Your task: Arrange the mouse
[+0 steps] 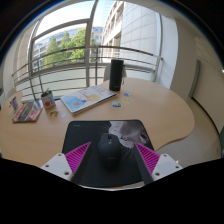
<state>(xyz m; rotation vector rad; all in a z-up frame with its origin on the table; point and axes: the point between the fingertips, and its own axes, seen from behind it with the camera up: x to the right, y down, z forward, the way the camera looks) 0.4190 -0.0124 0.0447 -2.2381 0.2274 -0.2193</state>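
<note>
Mouse sits between spread jaws on a black mousepad near the table's front edge.

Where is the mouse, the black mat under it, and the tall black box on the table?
mouse (109,149): gripper view, on its rounded back, between the tool's fingers.
black mouse mat (90,132): gripper view, bare part beyond the mouse.
tall black box (117,74): gripper view, middle of its front face.

Rounded wooden table, light finish. On it: a black mouse pad bearing a dark mouse; an open magazine; an upright black speaker; a can; possibly a notebook beside it.
</note>
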